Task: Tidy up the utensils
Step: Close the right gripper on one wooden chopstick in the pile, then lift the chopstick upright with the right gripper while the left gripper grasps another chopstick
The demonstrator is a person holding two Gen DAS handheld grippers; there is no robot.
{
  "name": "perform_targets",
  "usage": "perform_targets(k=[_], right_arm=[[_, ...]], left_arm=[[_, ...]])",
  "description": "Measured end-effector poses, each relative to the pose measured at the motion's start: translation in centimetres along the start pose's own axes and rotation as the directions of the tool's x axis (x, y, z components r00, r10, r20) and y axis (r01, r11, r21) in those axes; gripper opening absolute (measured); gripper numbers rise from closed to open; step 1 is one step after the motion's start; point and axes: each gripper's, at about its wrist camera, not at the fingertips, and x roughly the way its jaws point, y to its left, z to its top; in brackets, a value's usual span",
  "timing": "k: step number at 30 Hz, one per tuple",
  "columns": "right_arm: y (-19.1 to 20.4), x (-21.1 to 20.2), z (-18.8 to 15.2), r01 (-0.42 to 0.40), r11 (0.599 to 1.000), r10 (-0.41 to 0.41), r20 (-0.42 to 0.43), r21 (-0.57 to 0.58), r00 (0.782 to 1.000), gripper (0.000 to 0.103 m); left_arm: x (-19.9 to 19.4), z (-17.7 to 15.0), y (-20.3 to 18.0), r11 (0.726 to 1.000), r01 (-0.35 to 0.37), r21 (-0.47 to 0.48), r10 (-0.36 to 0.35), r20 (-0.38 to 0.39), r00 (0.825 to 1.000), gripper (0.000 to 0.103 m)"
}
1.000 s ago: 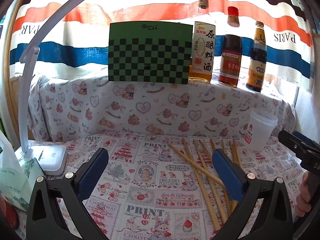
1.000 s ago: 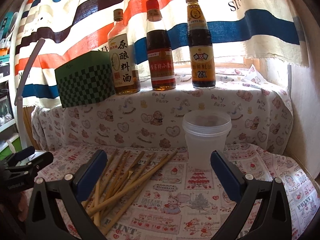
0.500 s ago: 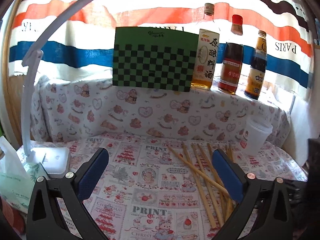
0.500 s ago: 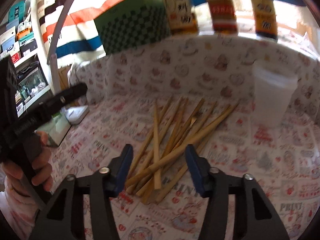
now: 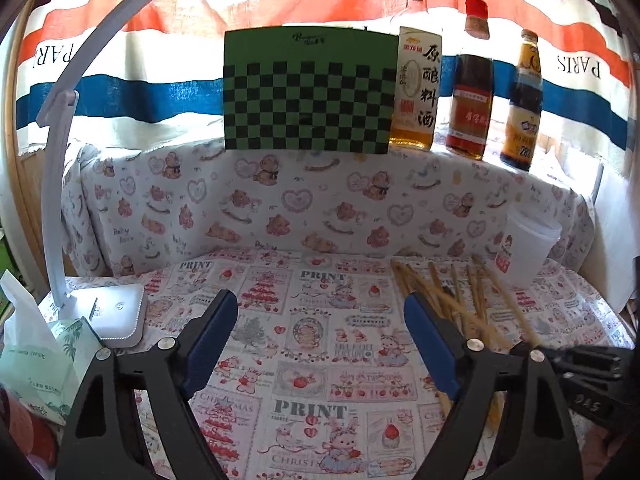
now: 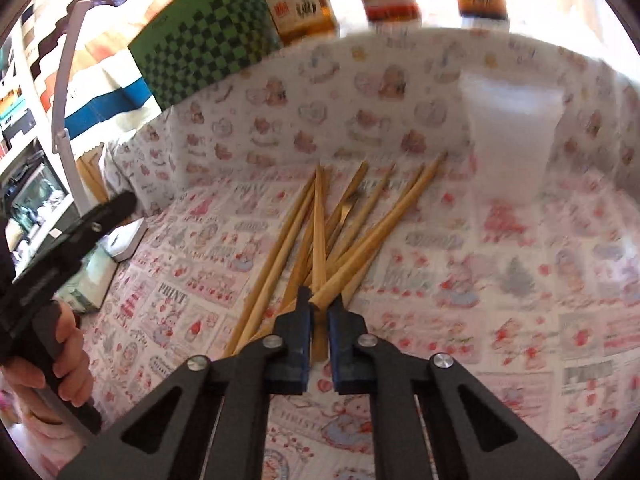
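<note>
Several wooden chopsticks [image 6: 320,236] lie in a loose pile on the printed tablecloth; they also show in the left wrist view [image 5: 460,300]. My right gripper [image 6: 319,310] is shut on the near ends of the chopsticks at the front of the pile. A translucent white plastic cup [image 6: 512,136] stands upright behind and right of the pile; it also shows in the left wrist view [image 5: 524,252]. My left gripper [image 5: 320,340] is open and empty above the cloth, left of the pile. The right gripper shows at the left view's right edge [image 5: 588,372].
A green checkered box [image 5: 308,88] and three sauce bottles [image 5: 468,92] stand on the raised ledge at the back. A white desk lamp's base [image 5: 116,312] and a tissue pack [image 5: 36,356] sit at the left. The left gripper shows at the right view's left edge [image 6: 60,264].
My right gripper moved down and forward to the pile and closed from open onto the chopsticks' near ends. My left gripper narrowed a little and stayed open.
</note>
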Motion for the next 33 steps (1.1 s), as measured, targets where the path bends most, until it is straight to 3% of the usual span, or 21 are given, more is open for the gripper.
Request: perform_targets(k=[4,8,14,16,17,18,19,20,23,26,28,31,33], right_arm=[[0.1,-2.9,0.4,0.057,0.998,-0.054,0.122,-0.025,0.991,0.007],[0.3,-4.9,0.9,0.124,0.990,-0.106,0.240,-0.062,0.965,0.007],[-1.1,-5.9,1.8,0.014,1.000,-0.009,0.258,-0.017,0.966,0.007],[-1.3,-6.4,2.1,-0.003,1.000,0.006,0.289,-0.010,0.957,0.007],[-1.1,-6.6,2.0,0.003,1.000,0.002,0.310,-0.015,0.951,0.007],[-1.0,-7.2,2.0,0.015,1.000,-0.006,0.344,-0.022,0.939,0.007],[-0.9,-7.6,2.0,0.023,0.999,-0.012,0.368,-0.027,0.930,0.007],[-0.9,-8.1,2.0,0.027,0.999,-0.014,0.388,-0.028,0.922,0.007],[-0.9,-9.0,2.1,0.050,0.998,-0.032,0.434,-0.029,0.900,0.007],[-0.9,-9.0,2.2,0.056,0.998,-0.039,0.444,-0.026,0.895,0.007],[-0.6,-8.8,2.4,0.065,0.997,-0.041,0.439,-0.040,0.897,0.007],[-0.6,-8.5,2.3,0.067,0.997,-0.040,0.427,-0.049,0.904,0.007],[-1.1,-8.5,2.3,0.053,0.998,-0.032,0.425,-0.038,0.905,0.007]], left_arm=[[0.0,-0.1,0.1,1.000,-0.007,0.002,0.007,0.006,1.000,0.084],[-0.4,-0.1,-0.4,0.999,-0.014,0.029,0.014,0.031,0.999,0.084],[-0.7,-0.3,-1.2,0.996,-0.036,0.078,0.032,0.046,0.998,0.084],[-0.5,-0.4,-1.4,0.995,-0.037,0.092,0.034,0.034,0.999,0.084],[-0.3,-0.4,-1.6,0.994,-0.032,0.106,0.030,0.020,0.999,0.078],[-0.1,-0.5,-2.0,0.992,-0.019,0.127,0.019,-0.002,1.000,0.067],[0.2,-0.7,-2.4,0.988,0.021,0.154,-0.015,-0.036,0.999,0.042],[0.4,-0.8,-2.7,0.983,0.076,0.164,-0.066,-0.069,0.995,0.029],[0.3,-1.7,-4.1,0.953,0.249,0.173,-0.228,-0.133,0.965,0.027],[-0.4,-2.3,-6.3,0.916,0.295,0.270,-0.269,-0.130,0.954,0.027],[-0.6,-2.4,-7.6,0.881,0.355,0.312,-0.315,-0.173,0.933,0.027],[-0.1,-2.4,-9.2,0.872,0.375,0.316,-0.314,-0.227,0.922,0.028],[0.4,-2.8,-10.3,0.851,0.393,0.348,-0.308,-0.275,0.911,0.028]])
